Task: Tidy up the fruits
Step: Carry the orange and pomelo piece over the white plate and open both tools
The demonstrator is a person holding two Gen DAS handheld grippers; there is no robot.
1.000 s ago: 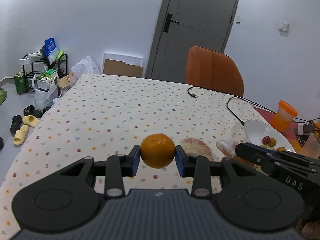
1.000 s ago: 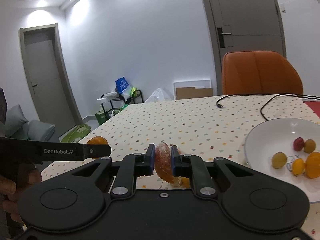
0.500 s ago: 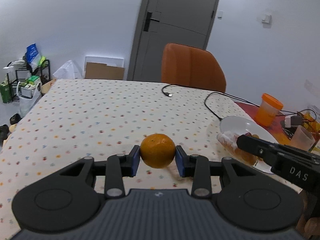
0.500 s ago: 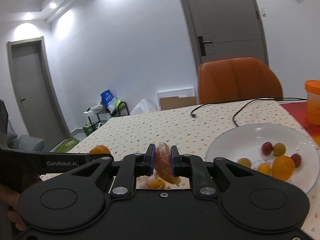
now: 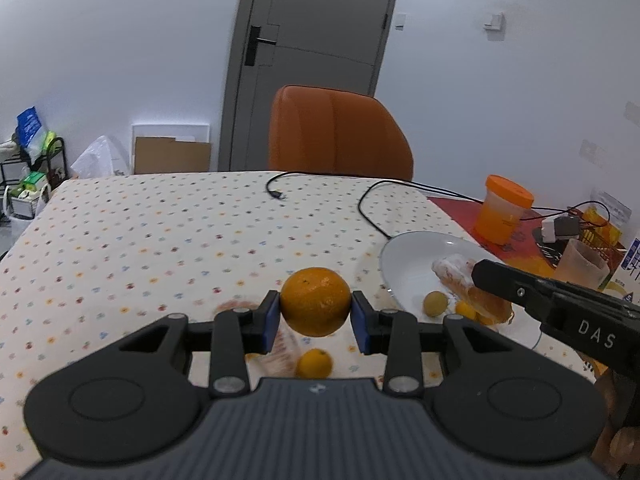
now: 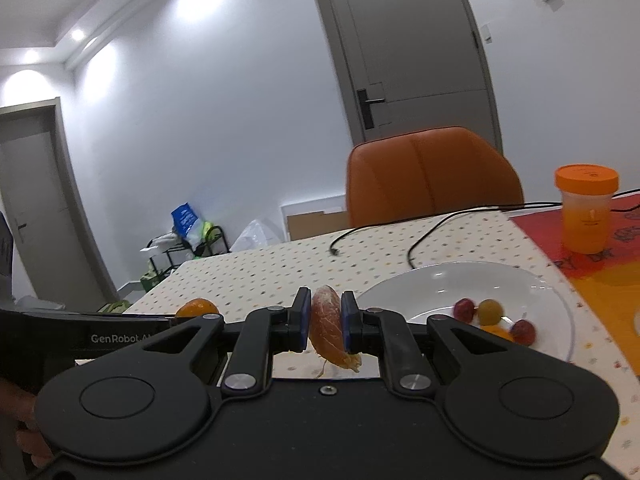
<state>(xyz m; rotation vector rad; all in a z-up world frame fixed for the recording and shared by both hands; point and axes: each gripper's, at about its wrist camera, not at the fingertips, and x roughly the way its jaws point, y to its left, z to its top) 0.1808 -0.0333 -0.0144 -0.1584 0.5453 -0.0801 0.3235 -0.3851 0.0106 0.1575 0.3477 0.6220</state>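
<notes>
Dotted tablecloth [image 5: 168,248] — white bowl [image 5: 404,264], orange jar [image 5: 505,216], cable [image 5: 374,216]

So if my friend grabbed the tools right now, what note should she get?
Left tool: shut on a whole orange, held above the spotted tablecloth.
Right tool: shut on a peeled orange piece, near the white plate.
Already on the plate: a few small red and yellow fruits.
Still on the cloth: a small orange fruit below the left tool.
Left to do, probably: set both held pieces on the plate, then fetch the loose one.
</notes>
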